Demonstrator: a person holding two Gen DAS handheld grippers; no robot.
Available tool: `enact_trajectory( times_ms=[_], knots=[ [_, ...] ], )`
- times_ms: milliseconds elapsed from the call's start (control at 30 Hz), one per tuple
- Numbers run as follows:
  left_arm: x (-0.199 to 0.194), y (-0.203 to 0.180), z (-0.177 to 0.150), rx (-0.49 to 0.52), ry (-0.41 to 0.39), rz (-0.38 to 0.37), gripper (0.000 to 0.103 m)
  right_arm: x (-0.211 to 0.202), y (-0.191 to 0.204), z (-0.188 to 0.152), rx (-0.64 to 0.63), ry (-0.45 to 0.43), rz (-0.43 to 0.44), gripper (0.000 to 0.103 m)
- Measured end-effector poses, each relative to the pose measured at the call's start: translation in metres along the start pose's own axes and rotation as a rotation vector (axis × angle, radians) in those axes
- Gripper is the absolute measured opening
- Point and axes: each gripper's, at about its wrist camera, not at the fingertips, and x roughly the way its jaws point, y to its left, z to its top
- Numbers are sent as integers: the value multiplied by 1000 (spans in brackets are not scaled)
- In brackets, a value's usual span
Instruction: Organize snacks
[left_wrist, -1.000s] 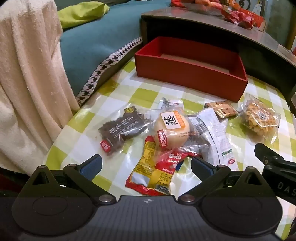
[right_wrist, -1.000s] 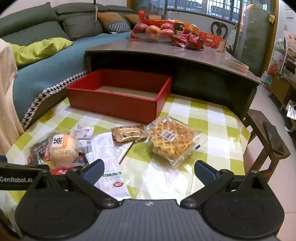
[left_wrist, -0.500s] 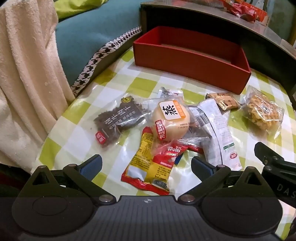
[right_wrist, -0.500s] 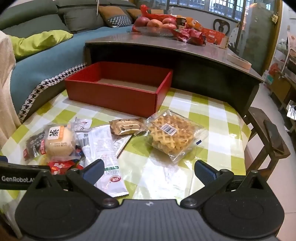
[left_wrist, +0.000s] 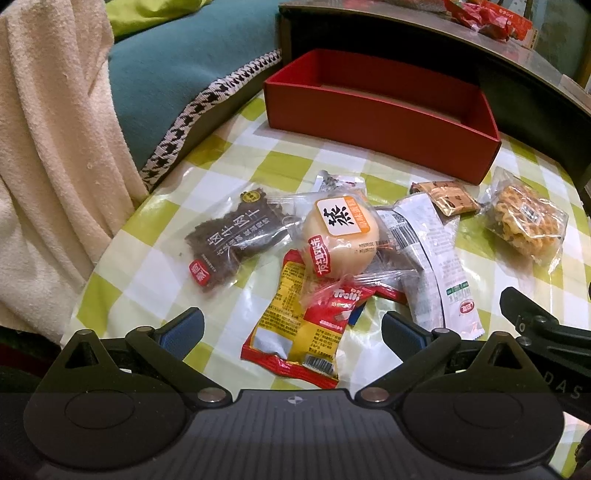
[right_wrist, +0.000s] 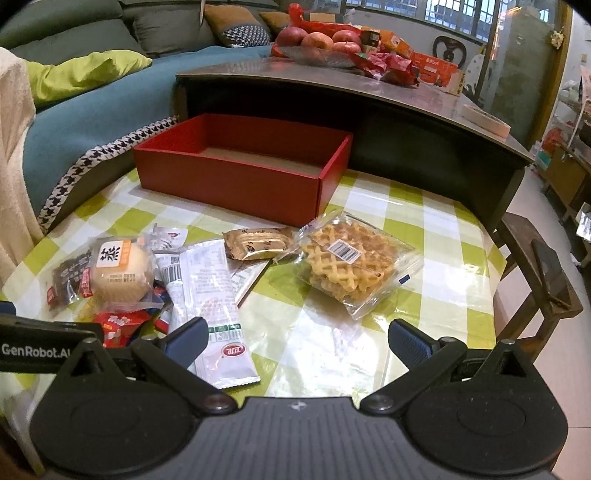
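Several wrapped snacks lie on the green checked table (left_wrist: 147, 221). A round bun pack (left_wrist: 341, 238) lies on top of the pile, beside a dark jerky pack (left_wrist: 231, 242), a red-yellow packet (left_wrist: 299, 332), a white sachet (left_wrist: 432, 266), a brown bar (left_wrist: 448, 195) and a waffle pack (left_wrist: 526, 218). An empty red box (left_wrist: 380, 118) stands behind them. My left gripper (left_wrist: 291, 328) is open over the red-yellow packet. My right gripper (right_wrist: 295, 336) is open and empty, in front of the waffle pack (right_wrist: 349, 264) and white sachet (right_wrist: 214, 295). The red box (right_wrist: 236, 177) also shows there.
A cream towel (left_wrist: 48, 155) hangs at the left beside a teal sofa cushion (left_wrist: 177, 81). A dark higher table (right_wrist: 369, 110) with apples and packets stands behind the box. A wooden stool (right_wrist: 543, 280) stands at the right, off the table edge.
Both grippers have moved forward and slightly down toward the snacks, which look larger. Both stay open. Nothing on the table has moved.
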Motion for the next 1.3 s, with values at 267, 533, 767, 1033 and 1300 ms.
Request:
enact_trajectory(
  times_ms=[267,533,767,1033,1300],
  knots=[
    [0,1,-1,0,0,-1,103,0,0,0,0,2,1,103],
    [1,1,-2,-1,1,-1,103,2,0,-1,1,5,3,103],
    [2,2,-4,-1,8,-2,103,3,0,-1,1,9,5,103],
    [4,1,-1,-3,18,-3,102,4,1,-1,0,15,7,103],
    [4,2,-2,-3,22,-2,102,5,1,-1,0,21,8,103]
  ],
)
